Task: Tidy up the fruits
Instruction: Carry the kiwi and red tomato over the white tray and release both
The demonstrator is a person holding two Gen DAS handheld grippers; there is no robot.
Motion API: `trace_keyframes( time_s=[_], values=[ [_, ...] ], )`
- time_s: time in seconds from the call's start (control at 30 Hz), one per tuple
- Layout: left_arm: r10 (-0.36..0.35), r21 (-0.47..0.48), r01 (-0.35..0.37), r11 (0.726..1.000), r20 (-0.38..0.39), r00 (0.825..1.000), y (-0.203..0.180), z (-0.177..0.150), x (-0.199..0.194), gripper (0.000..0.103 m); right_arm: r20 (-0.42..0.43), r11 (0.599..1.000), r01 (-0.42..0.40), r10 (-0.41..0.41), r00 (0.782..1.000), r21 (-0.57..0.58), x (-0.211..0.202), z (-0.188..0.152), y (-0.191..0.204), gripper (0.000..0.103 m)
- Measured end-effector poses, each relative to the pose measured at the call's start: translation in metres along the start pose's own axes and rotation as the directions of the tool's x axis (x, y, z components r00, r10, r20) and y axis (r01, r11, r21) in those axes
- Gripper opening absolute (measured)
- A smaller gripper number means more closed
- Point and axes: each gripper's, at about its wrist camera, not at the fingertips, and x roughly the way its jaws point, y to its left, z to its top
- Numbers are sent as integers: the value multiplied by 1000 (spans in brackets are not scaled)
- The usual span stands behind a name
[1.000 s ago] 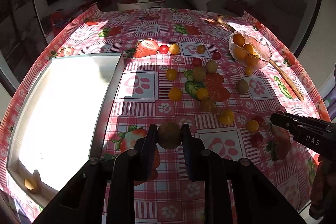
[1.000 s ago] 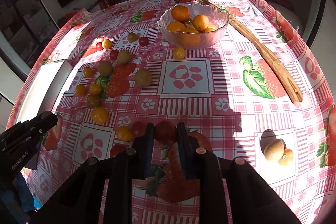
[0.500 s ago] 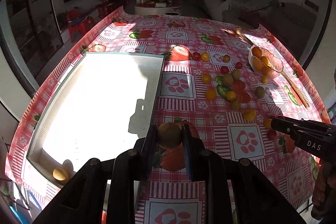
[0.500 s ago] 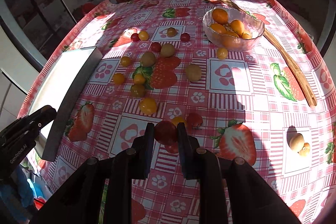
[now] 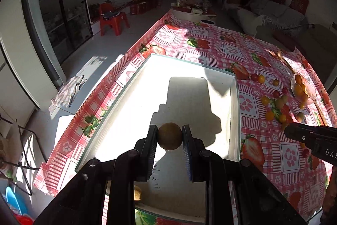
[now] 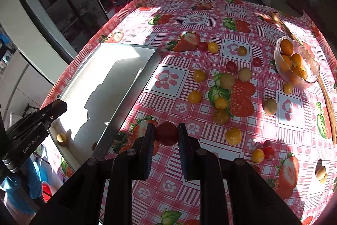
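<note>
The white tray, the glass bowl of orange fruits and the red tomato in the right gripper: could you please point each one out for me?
White tray [image 5: 234, 98]: left wrist view, on its right wall.
Glass bowl [image 6: 311, 65]: right wrist view, on its far side wall.
Red tomato [image 6: 166, 136]: right wrist view, on its middle, between the gripper's pads.

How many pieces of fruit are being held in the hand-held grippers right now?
2. A brown round fruit is clamped in the left hand-held gripper above the white tray. A red tomato is clamped in the right hand-held gripper above the tablecloth. Neither is hidden.
</note>
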Motion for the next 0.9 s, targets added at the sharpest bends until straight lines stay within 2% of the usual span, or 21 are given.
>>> trace_keyframes(
  time_s=[0.2,0.4,0.9],
  values=[
    [57,-26,-58,998,-39,998,27,1,23,25,-31,997,-54,53,998,-54,23,22,42,24],
    [87,-10,-88,996,-77,993,31,-2,45,25,-94,992,-100,93,991,-75,60,34,73,24],
    [123,28,-121,992,-133,983,32,-8,73,25,-185,993,-57,37,982,-105,128,46,95,25]
  ],
)
